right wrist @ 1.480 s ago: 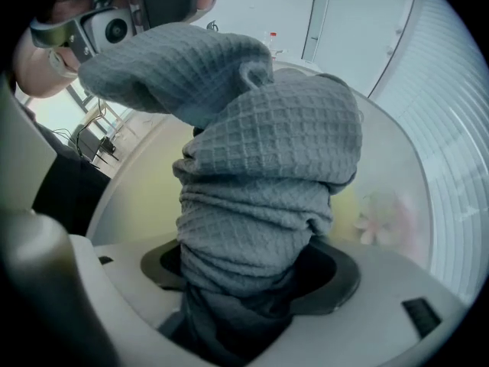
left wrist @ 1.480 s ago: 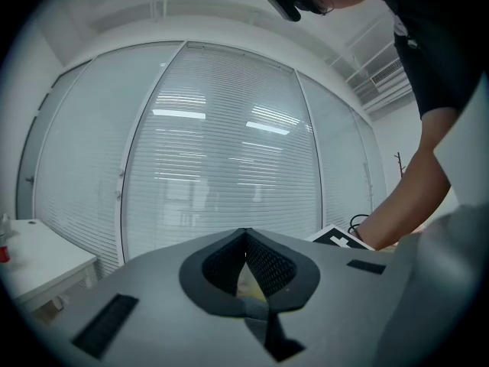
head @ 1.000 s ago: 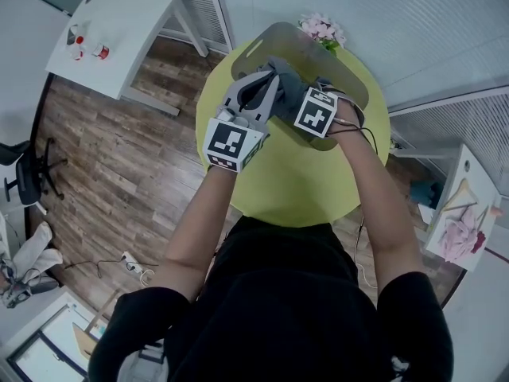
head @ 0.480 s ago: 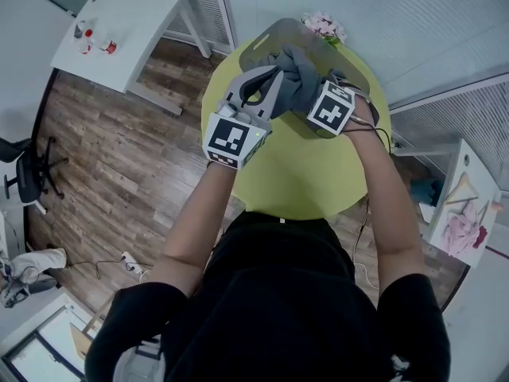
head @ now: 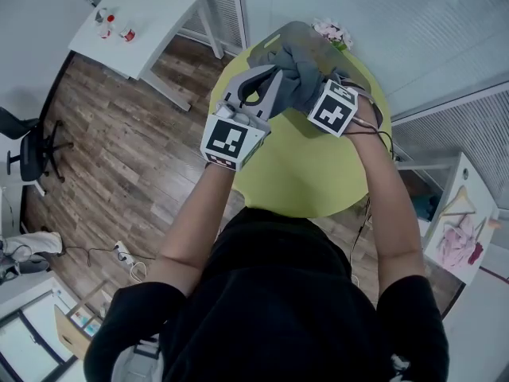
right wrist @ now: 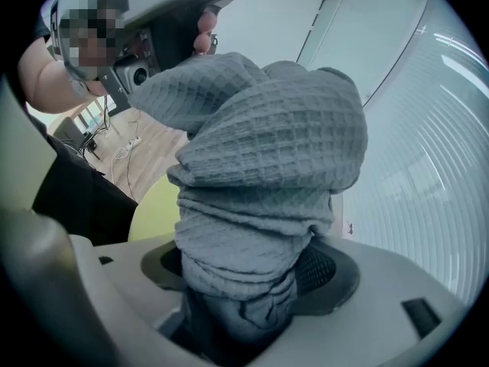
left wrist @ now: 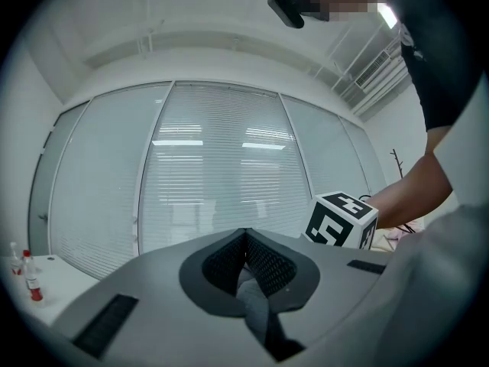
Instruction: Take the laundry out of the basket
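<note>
A grey waffle-weave cloth [head: 306,66] hangs bunched between my two grippers, above the grey basket [head: 270,44] at the far side of the round yellow-green table [head: 310,173]. My left gripper [head: 267,76] points level, its jaws nearly together on a thin fold of the cloth [left wrist: 256,306]. My right gripper [head: 318,94] points steeply down and is shut on a thick bunch of the cloth [right wrist: 267,167], which hides its fingertips. In the left gripper view, the right gripper's marker cube [left wrist: 341,220] shows beside the left jaws.
Pink flowers [head: 332,32] stand at the table's far edge behind the basket. A white side table [head: 151,14] with small bottles [head: 115,26] is at upper left, an office chair [head: 36,146] at left, a white shelf [head: 461,221] at right. Blinds cover the glass walls.
Both grippers have risen with the grey cloth, which now hangs higher over the basket. Both grips look unchanged.
</note>
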`<state>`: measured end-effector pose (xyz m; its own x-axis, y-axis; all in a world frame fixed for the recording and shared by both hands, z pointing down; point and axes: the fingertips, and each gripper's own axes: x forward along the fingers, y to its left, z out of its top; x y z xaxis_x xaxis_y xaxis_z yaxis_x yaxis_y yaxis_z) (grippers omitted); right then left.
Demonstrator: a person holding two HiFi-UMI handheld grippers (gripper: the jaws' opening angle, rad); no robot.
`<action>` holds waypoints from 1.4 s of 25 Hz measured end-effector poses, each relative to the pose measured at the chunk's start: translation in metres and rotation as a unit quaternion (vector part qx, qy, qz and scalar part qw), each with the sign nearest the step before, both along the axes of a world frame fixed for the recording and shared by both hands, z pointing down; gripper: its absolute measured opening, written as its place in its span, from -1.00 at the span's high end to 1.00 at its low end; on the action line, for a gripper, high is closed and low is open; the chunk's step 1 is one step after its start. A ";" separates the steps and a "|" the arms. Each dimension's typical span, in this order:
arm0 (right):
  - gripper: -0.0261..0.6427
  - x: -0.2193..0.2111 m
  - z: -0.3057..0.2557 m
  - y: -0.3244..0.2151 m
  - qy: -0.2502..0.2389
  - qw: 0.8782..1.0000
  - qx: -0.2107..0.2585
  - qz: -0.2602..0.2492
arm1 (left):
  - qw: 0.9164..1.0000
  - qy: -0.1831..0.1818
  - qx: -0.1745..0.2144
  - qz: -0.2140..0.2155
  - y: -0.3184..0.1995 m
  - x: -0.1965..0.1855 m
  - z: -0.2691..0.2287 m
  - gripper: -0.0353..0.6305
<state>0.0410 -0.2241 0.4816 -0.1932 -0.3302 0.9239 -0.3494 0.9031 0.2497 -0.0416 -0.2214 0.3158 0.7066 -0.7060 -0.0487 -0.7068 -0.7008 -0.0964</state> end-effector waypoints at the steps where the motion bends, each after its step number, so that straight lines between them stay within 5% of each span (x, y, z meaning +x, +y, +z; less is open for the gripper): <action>1: -0.19 -0.001 -0.003 0.004 0.001 1.000 0.002 -0.004 | 1.000 -0.002 0.002 -0.006 0.005 -0.002 -0.003 0.88; 19: -0.19 -0.030 -0.029 0.086 -0.001 0.996 0.018 -0.087 | 0.995 -0.026 0.019 -0.094 0.095 -0.038 -0.026 0.88; 35: -0.20 -0.075 -0.003 0.122 0.008 0.998 -0.009 -0.059 | 0.998 -0.039 0.003 -0.051 0.106 -0.078 -0.005 0.88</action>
<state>-0.0342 -0.1019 0.4790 -0.2157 -0.2900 0.9324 -0.2363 0.9420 0.2383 -0.1195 -0.1150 0.3108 0.6330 -0.7741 -0.0009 -0.7644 -0.6249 -0.1591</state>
